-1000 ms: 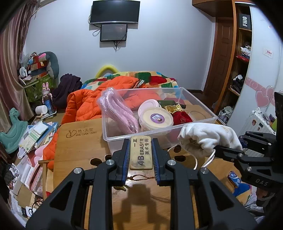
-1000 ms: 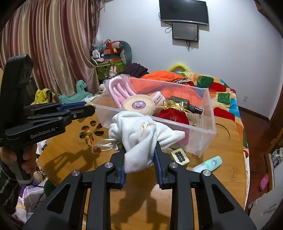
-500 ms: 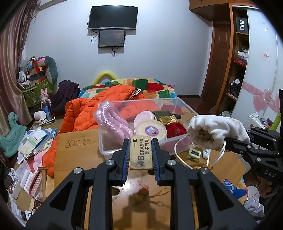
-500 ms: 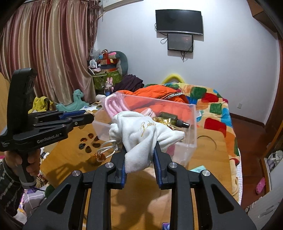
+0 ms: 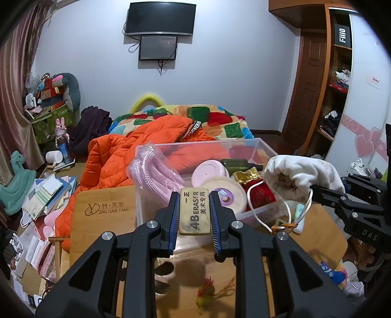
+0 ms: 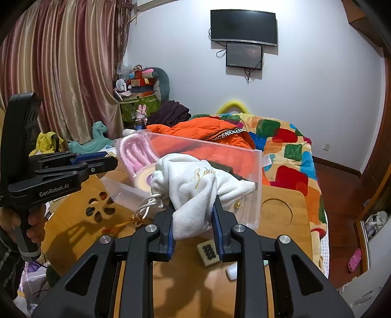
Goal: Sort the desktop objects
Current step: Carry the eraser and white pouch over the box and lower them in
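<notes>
White wall [image 5: 232, 73], striped curtains [image 6: 61, 73], wooden wardrobe [image 5: 315, 85], patchwork bed [image 6: 288, 151].

right claw [image 6: 193, 220] grips white pouch [image 6: 195, 186].

The left wrist view rides just behind the left tool [image 5: 195, 215], angled down over the wooden counter [image 5: 102, 220] and facing the clear plastic storage box [image 5: 171, 149], the bed and the far white wall with its black wall-mounted screen [image 5: 160, 18]. The right wrist view sits the same way behind the right tool [image 6: 193, 217], close in, but looks from further right (curtains fill its left side). Both views share the box, the counter, the bed and the screen, and each catches the other tool at its edge.
</notes>
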The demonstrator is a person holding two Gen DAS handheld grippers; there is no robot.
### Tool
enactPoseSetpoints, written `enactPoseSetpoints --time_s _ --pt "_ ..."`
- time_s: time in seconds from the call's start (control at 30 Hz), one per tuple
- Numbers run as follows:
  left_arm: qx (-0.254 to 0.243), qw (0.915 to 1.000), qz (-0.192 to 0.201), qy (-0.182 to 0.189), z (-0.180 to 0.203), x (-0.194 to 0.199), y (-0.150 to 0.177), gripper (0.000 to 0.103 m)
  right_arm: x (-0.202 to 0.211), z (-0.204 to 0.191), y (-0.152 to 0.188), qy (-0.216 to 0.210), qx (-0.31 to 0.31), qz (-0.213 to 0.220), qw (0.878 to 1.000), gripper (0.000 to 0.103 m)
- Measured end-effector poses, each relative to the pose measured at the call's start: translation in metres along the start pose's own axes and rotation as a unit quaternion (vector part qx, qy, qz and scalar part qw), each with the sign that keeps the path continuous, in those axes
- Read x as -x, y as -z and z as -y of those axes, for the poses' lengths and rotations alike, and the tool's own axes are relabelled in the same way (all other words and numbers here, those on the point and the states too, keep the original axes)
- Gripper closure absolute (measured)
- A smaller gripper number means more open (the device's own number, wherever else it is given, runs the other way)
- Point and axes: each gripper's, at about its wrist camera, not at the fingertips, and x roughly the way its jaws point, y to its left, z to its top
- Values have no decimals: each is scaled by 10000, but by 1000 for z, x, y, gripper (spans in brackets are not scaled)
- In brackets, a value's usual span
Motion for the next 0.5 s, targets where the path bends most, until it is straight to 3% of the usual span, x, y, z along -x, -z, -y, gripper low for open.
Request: enactPoseSetpoints --time_s 0.5 --pt "65 9997 -212 -96 -15 -39 -3 80 -47 16 -10 50 -1 -221 9997 80"
